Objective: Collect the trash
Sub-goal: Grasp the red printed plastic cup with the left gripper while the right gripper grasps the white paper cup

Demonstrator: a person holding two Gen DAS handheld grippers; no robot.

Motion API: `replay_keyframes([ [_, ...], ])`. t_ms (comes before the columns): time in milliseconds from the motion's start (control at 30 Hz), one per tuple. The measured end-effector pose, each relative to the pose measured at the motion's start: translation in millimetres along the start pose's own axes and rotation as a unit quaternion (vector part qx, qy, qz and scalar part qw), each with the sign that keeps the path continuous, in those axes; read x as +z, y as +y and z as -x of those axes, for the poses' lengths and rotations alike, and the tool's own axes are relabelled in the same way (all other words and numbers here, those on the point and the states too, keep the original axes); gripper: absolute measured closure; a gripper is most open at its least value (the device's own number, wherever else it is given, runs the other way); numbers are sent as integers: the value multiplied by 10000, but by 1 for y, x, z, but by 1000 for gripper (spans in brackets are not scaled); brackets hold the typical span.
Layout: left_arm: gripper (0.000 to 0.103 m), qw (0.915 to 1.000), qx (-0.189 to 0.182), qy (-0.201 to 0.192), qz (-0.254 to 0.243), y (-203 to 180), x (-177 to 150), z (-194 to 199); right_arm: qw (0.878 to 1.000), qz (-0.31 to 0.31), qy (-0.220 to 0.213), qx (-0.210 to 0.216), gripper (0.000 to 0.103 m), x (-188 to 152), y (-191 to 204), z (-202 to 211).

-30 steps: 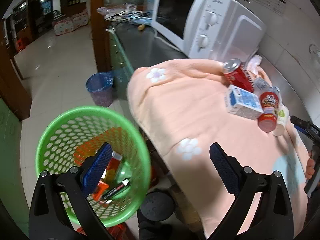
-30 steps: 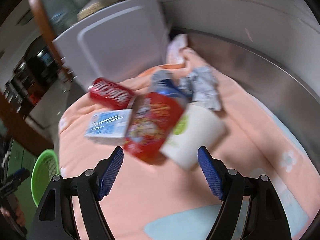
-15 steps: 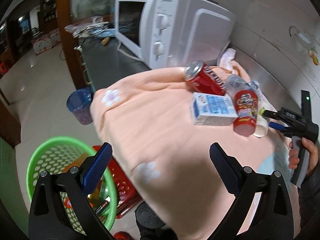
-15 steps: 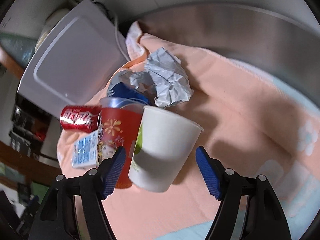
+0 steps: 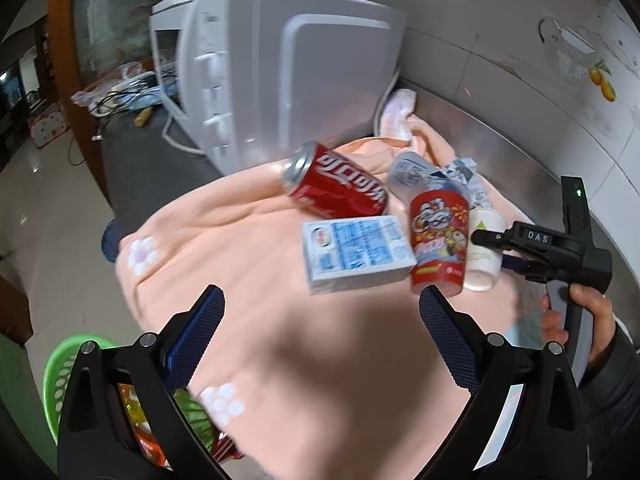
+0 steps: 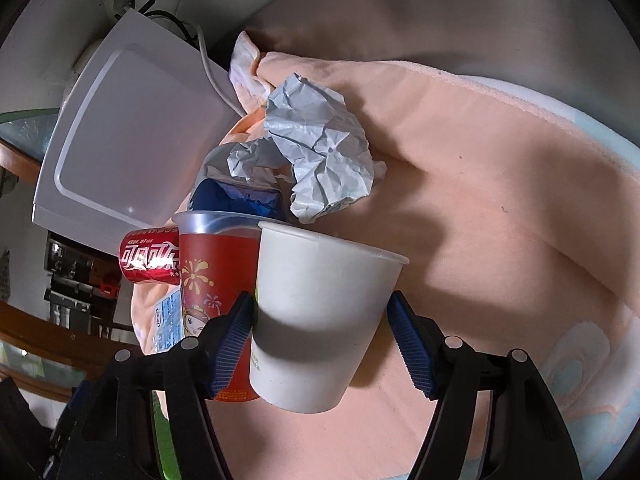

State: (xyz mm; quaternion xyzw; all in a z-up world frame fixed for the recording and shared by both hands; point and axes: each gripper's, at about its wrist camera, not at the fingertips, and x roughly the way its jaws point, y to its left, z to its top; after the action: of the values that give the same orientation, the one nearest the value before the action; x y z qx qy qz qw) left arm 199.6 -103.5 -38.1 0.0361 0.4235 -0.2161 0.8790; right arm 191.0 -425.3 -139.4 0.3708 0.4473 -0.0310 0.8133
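Your right gripper (image 6: 320, 340) has its jaws on either side of the white paper cup (image 6: 320, 312), which stands upright on the peach cloth (image 6: 480, 240) covering the table; the jaws have just been closing, and the left pad looks to be touching the cup's wall while the right pad sits just beside it, so you have the cup bracketed but not clearly squeezed. Tight against the cup's left stands the red printed cup (image 6: 212, 280) with a clear rim, and behind both lie a blue wrapper (image 6: 236, 196) and a ball of crumpled paper (image 6: 320, 152). The red soda can (image 5: 336, 188) lies on its side near the white microwave (image 5: 280, 80), and the blue-and-white carton (image 5: 356, 254) lies flat just in front of it, touching the red cup. Your left gripper (image 5: 320, 344) hangs over a bare stretch of cloth with its jaws spread wide and nothing between them. The green basket (image 5: 56, 384) shows at the lower left, below the table edge, with some wrappers inside. From that view your right hand (image 5: 576, 320) grips the handle of the other tool beside the white cup.
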Motion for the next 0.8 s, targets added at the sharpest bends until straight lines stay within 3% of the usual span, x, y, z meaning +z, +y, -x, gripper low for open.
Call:
replay_keyframes([
  [533, 7, 9951, -633, 379, -654, -94, 45, -68, 9991, 33, -414, 30, 39, -20, -38, 65],
  [800, 8, 9913, -615, 705, -925, -130, 54, -106, 9980, 192, -592, -109, 39, -34, -48, 87],
])
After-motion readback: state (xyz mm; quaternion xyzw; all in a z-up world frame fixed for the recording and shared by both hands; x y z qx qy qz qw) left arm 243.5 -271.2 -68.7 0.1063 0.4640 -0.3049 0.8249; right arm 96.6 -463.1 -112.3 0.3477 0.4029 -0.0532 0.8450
